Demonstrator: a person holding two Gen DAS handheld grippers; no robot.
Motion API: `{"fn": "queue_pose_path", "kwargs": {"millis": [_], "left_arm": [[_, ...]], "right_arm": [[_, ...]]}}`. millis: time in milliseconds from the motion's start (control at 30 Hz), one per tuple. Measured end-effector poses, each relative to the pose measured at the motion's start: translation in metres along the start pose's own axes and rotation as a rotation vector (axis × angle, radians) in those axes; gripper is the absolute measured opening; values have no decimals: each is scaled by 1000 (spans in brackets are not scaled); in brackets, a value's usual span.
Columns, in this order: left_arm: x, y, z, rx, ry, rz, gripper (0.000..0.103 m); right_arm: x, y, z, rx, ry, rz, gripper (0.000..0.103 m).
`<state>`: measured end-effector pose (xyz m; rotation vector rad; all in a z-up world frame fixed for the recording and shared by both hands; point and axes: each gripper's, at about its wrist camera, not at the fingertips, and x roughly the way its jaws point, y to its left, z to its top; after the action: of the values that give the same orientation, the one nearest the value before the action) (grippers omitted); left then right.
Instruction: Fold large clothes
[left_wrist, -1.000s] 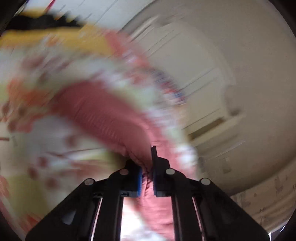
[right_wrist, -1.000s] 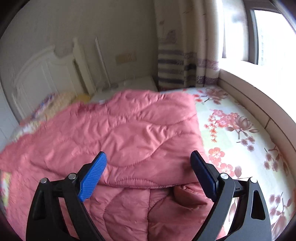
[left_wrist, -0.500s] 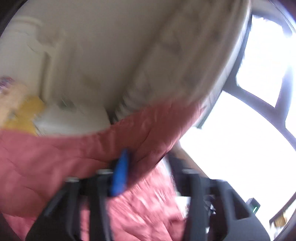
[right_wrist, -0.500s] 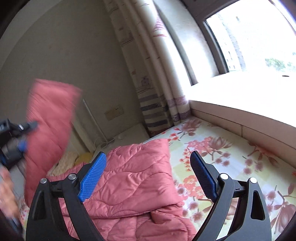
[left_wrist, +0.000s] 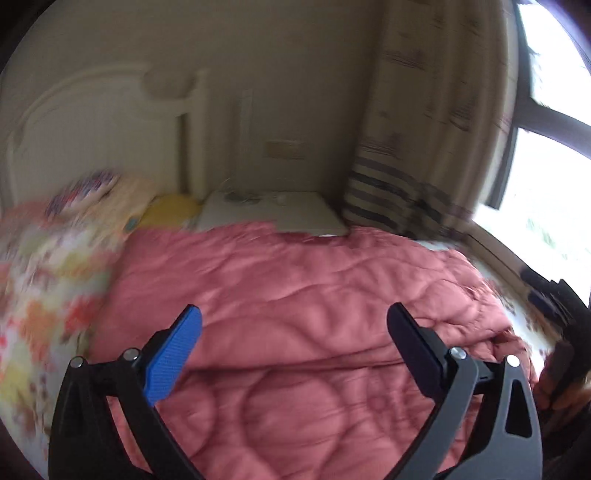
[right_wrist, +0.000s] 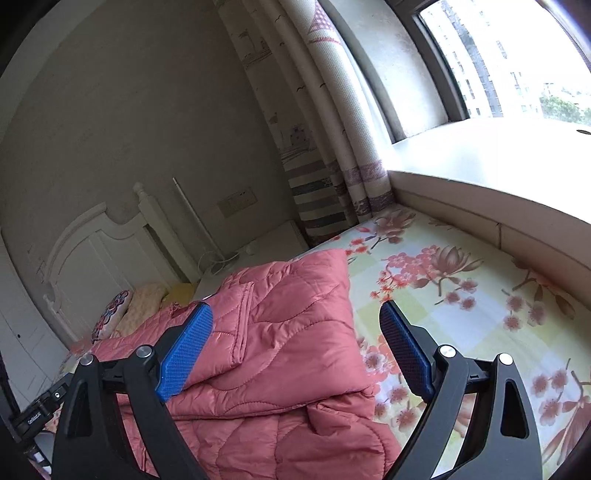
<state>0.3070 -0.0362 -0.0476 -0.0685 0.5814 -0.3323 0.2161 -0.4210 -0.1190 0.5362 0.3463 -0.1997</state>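
Observation:
A pink quilted jacket (left_wrist: 314, 314) lies folded in layers on the bed, also in the right wrist view as the jacket (right_wrist: 288, 332). My left gripper (left_wrist: 293, 328) hovers over it with its jaws opening wide and nothing between the pads. My right gripper (right_wrist: 295, 332) stands open above the jacket's right edge, its pads clear of the fabric. The left gripper's body (right_wrist: 40, 413) shows at the lower left of the right wrist view. A hand (left_wrist: 561, 384) on the right gripper shows at the right edge of the left wrist view.
The floral bedsheet (right_wrist: 461, 295) stretches right of the jacket up to a window ledge (right_wrist: 480, 177). Pillows (right_wrist: 125, 314) lie by the white headboard (right_wrist: 92, 251). A white nightstand (left_wrist: 273, 214) and a striped curtain (right_wrist: 325, 177) stand behind the bed.
My left gripper held the jacket's fabric shut, swung it over the bed and let go; its jaws now stand wide. The flap now lies folded on the jacket. The right gripper tilted up.

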Motion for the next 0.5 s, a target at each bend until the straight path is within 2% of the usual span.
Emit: {"fn": "queue_pose_path", "kwargs": {"millis": [100, 167, 267, 367, 467, 500], "left_arm": [[-3, 51, -15, -168, 28, 11, 99], [-2, 68, -22, -225, 0, 33, 99], [-4, 73, -26, -239, -49, 105, 99], [-17, 67, -28, -204, -110, 116, 99], [-15, 60, -30, -181, -105, 112, 100], [-19, 59, -30, -182, -94, 108, 100]], "right_arm": [[13, 5, -5, 1, 88, 53, 85], [20, 13, -7, -9, 152, 85, 83], [36, 29, -9, -12, 283, 156, 80], [57, 49, -12, -43, 384, 121, 80], [76, 62, -15, -37, 437, 105, 73], [82, 65, -15, -27, 444, 110, 64]]}}
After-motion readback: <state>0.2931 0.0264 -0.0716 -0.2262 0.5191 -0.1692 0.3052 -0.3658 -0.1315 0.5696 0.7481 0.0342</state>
